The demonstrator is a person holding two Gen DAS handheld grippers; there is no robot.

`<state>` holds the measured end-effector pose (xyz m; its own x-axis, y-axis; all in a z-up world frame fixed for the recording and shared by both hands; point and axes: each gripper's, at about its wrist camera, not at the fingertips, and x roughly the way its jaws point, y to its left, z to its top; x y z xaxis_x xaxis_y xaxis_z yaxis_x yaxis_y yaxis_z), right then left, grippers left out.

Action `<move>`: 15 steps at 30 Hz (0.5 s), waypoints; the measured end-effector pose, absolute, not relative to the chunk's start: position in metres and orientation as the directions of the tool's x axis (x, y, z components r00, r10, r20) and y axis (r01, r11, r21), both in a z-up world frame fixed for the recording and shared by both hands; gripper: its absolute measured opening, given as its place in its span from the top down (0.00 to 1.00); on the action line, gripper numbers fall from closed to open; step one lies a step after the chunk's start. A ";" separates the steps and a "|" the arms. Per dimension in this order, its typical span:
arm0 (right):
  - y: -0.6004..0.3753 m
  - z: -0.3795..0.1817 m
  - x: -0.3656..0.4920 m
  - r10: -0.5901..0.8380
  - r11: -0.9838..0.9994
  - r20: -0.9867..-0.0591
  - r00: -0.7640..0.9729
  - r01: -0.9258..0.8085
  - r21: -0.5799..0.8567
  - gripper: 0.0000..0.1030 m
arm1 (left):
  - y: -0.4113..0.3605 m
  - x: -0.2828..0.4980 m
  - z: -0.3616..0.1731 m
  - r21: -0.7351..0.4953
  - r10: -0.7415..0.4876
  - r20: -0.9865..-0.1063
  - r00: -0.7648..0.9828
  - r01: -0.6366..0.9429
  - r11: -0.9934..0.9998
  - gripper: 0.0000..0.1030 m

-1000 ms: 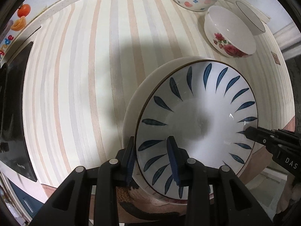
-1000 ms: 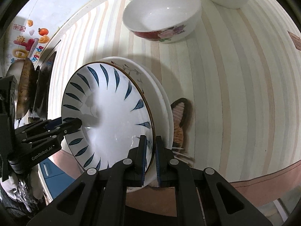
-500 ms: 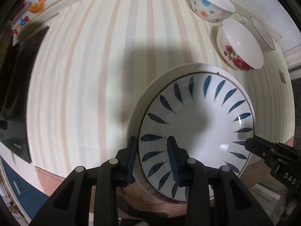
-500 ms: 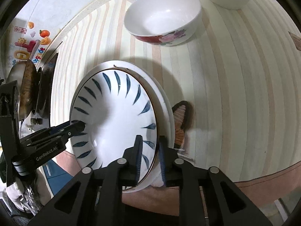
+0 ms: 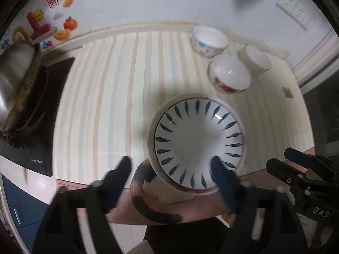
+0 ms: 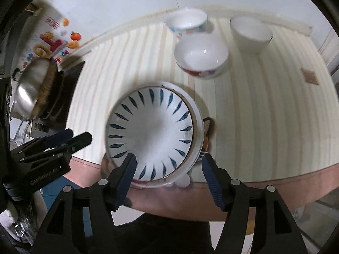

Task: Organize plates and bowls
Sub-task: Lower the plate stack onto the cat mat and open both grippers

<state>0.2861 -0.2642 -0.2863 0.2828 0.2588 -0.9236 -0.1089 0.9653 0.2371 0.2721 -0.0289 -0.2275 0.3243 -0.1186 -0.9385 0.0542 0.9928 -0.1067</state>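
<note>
A white plate with blue leaf marks [image 5: 198, 142] lies on top of a white plate stack [image 5: 150, 135] near the table's front edge; it also shows in the right wrist view [image 6: 151, 135]. My left gripper [image 5: 170, 165] is open and empty, raised above and in front of the plate. My right gripper [image 6: 168, 162] is open and empty, raised over the plate's near rim. Three bowls stand at the back: a dotted bowl [image 5: 208, 41], a flowered bowl [image 5: 229, 75] and a plain white bowl [image 5: 255, 59].
The striped tablecloth [image 5: 118, 97] covers the table. A black cooktop [image 5: 38, 114] with a steel pot [image 5: 12, 78] is at the left. A butterfly pattern [image 5: 146, 182] shows at the cloth's front edge. The wall [image 5: 148, 0] is behind.
Both grippers let go of the blue-leaf plate, opened wide and drew back and up. The plate now rests flat on the stack.
</note>
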 end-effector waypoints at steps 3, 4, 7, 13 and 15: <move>-0.267 -0.258 0.264 0.259 0.966 -0.907 0.334 -0.114 0.233 0.19 | -0.026 0.257 -0.205 -0.115 -0.125 -0.920 0.372 0.050 0.992 0.14; -0.269 -0.250 0.258 0.257 0.966 -0.902 0.348 -0.112 0.232 0.14 | -0.025 0.256 -0.200 -0.116 -0.125 -0.913 0.387 0.048 0.992 0.10; -0.269 -0.226 0.237 0.242 0.970 -0.887 0.392 -0.111 0.216 0.12 | -0.021 0.238 -0.179 -0.111 -0.116 -0.891 0.439 0.037 0.993 0.09; -0.266 -0.191 0.198 0.227 0.974 -0.855 0.466 -0.118 0.194 0.09 | -0.017 0.205 -0.154 -0.105 -0.112 -0.866 0.487 0.042 0.994 0.09; -0.266 -0.181 0.184 0.225 0.974 -0.844 0.487 -0.119 0.191 0.08 | -0.019 0.193 -0.147 -0.092 -0.106 -0.859 0.500 0.053 0.994 0.08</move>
<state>0.1841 -0.2658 -0.1810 0.4866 0.2252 -0.8441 -0.1188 0.9743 0.1915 0.1929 -0.0186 -0.1467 0.5004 -0.1061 -0.8593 0.0525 0.9944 -0.0922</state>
